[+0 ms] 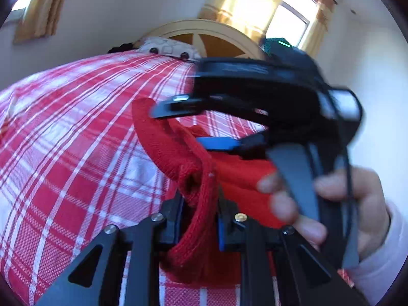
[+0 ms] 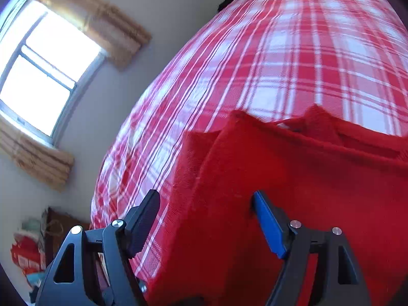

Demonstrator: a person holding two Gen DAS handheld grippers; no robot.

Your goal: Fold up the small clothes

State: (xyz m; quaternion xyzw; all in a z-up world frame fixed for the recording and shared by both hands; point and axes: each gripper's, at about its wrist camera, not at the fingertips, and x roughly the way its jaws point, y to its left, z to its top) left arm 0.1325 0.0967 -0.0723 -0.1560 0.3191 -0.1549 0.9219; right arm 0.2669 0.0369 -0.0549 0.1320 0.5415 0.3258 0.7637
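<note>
Two windows (image 2: pixel 43 74) — plaid bedspread (image 2: pixel 293 58) around

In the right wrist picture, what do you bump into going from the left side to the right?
Window → curtain → checked bedspread → red knitted garment, lying on the bedspread under the right gripper, whose jaws stand open.

I see a bed (image 2: pixel 293 58) under a red-and-white checked cover, a wooden headboard (image 1: pixel 204 34) behind it, pale walls (image 1: pixel 114 12) and sunlit, curtained windows (image 2: pixel 48 68) beside it.
</note>
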